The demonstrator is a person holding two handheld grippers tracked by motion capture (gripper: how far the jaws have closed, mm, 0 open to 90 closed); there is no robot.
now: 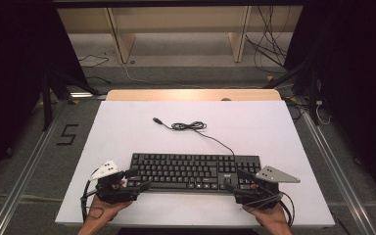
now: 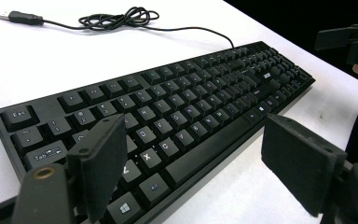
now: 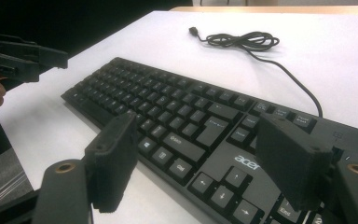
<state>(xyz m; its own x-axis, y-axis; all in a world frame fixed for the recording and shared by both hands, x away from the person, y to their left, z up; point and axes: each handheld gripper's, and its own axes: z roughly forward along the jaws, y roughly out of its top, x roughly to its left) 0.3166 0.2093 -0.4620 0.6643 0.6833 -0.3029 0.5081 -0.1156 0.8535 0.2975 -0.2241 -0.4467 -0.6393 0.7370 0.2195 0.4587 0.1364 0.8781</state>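
Keyboard [image 1: 193,171]: one black unit lay flat on the white table [image 1: 127,132], set lengthwise across the near half of the top, parallel to the person's edge. One cable [image 1: 210,136] ran from its far edge toward the middle of the table, where it was gathered into one loose coil [image 1: 188,126] and ended in one USB plug [image 1: 157,120] lying free on the surface.

Two grippers were present, one per hand. The left gripper [image 1: 139,178] sat at the keyboard's left end, with its two jaws spread apart. In the left gripper view, one jaw stood above the keys at the lower left corner and the other above the bare table just in front of the keyboard's near edge; nothing was pinched between them. The right gripper [image 1: 237,180] sat at the keyboard's right end, its two jaws likewise spread wide. In the right gripper view, one jaw stood over the table in front of the near edge and the other over the block of keys above the arrow keys [image 3: 223,186]; no pad was seen pressing on anything.

Each gripper carried one grey three-cornered plate on top. Two hands held the grippers from the table's near edge.
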